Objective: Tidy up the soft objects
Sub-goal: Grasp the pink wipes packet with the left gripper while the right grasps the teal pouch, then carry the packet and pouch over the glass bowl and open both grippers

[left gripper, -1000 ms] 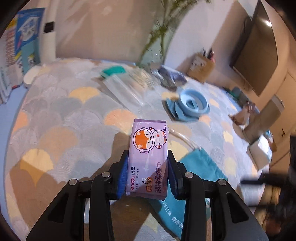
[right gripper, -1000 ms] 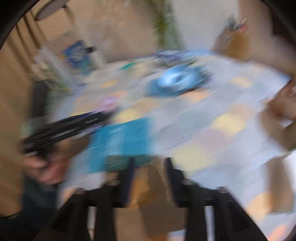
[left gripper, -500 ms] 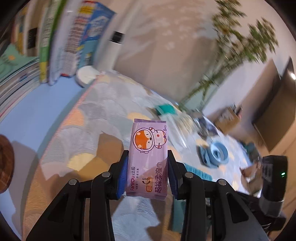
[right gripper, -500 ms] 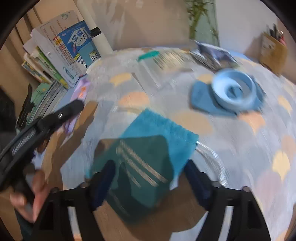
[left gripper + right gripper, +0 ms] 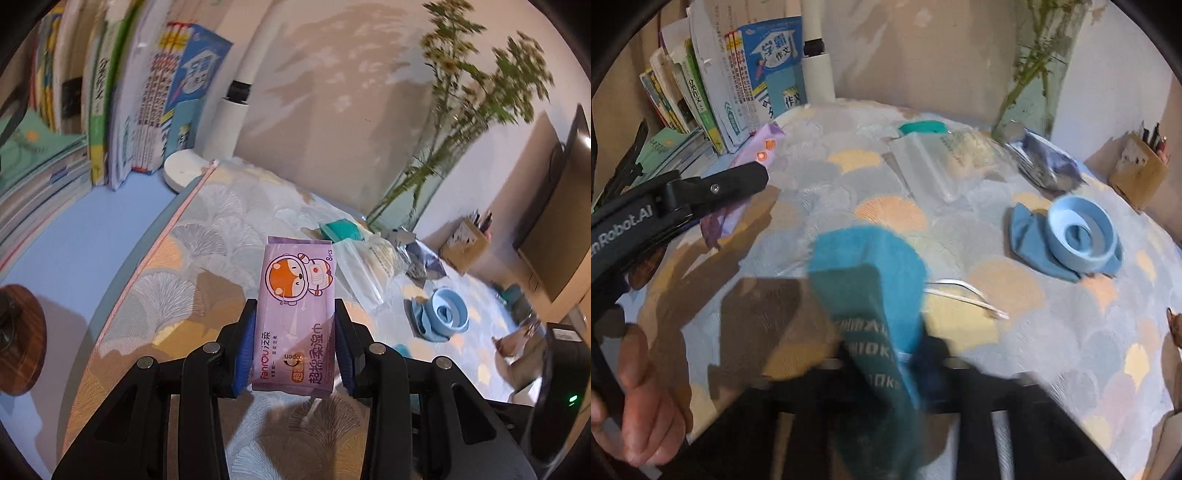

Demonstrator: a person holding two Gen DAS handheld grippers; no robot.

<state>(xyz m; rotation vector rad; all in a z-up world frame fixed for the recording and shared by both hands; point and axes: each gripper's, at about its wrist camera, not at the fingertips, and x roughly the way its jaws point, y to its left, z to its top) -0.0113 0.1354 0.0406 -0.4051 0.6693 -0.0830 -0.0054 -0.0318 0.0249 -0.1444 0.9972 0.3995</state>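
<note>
Your left gripper point(image 5: 294, 345) has its blue pads pressed on both long sides of a purple wipes pack point(image 5: 297, 314), jaws only partly apart, with the pack standing out forward above the tablecloth point(image 5: 207, 229). Your right gripper point(image 5: 886, 365) is pinched almost fully together on a teal pouch point(image 5: 871, 295); the cloth bunches up between the fingers and its upper part fans out over the table, blurred in the right wrist view. A white drawstring point(image 5: 967, 297) trails from the pouch to the right across the cloth. In that same view your left hand point(image 5: 639, 402) shows at the lower left, gripping the black handle, and the pack sticks out past the left gripper's tip near the books point(image 5: 713, 92). Farther back on the table lie a clear bag point(image 5: 931, 162) with a small teal item point(image 5: 921, 127) just behind it, a dark foil packet point(image 5: 1045, 160) near the vase point(image 5: 1030, 99), and a blue ring point(image 5: 1080, 232) sitting on a blue cloth point(image 5: 1027, 236). A white lamp base point(image 5: 184, 171) stands at the cloth's far left corner, beside the books.
</note>
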